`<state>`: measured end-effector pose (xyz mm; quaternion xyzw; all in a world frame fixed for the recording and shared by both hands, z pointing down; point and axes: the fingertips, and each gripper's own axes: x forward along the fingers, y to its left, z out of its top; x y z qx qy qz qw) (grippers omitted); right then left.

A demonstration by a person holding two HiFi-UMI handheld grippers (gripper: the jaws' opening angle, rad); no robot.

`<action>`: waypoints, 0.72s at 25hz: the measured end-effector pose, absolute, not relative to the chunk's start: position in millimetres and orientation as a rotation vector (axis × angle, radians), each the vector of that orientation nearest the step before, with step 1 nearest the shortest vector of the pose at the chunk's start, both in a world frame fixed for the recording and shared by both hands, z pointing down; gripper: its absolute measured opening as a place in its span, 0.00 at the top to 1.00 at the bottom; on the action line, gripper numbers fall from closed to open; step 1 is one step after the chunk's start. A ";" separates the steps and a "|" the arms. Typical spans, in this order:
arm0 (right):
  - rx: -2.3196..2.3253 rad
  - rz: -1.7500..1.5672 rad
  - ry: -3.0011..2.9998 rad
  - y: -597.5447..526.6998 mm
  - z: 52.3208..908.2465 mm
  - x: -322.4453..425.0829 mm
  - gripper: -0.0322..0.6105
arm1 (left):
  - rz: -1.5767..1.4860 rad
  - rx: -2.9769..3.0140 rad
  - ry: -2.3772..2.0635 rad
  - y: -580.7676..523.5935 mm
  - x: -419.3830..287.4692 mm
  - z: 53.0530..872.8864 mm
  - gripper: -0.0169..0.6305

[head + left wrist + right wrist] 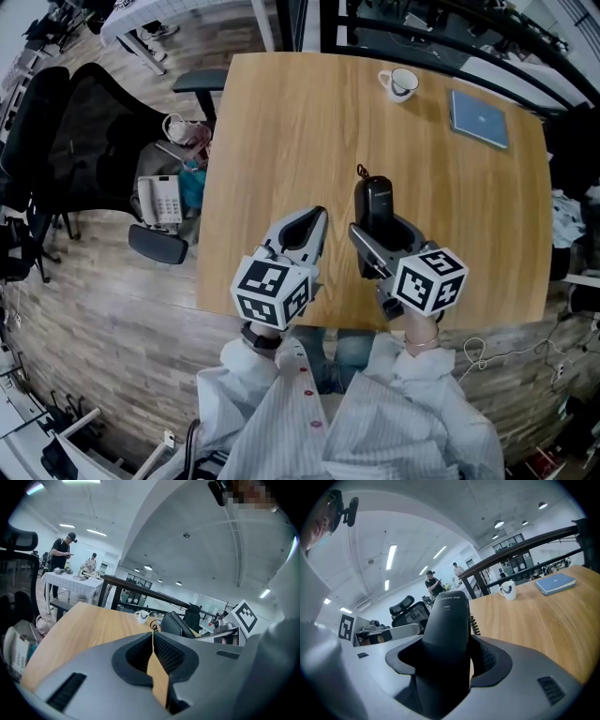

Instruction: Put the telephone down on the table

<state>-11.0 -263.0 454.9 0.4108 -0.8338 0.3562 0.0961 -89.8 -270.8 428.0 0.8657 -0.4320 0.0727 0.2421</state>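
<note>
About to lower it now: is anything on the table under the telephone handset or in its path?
Nothing visible does. The handset, clamped in the right gripper, hangs over bare table. The mug and blue book sit near the far edge; the left gripper is alongside, apart.

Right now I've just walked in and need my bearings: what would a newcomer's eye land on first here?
First, the black telephone handset, clamped in the right hand-held gripper over the near part of the wooden table. Beside it, the left hand-held gripper is shut on nothing. A white mug and a blue book sit near the table's far edge.
</note>
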 end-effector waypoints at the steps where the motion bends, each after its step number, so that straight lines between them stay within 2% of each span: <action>1: 1.217 1.055 -2.466 -263.8 458.5 -11.6 0.46 | 0.201 2.362 -1.180 -271.1 -90.6 432.4 0.95; 18: 1.198 1.091 -2.326 -263.8 549.3 -34.1 0.46 | 0.227 2.265 -1.211 -275.2 -117.0 504.4 0.95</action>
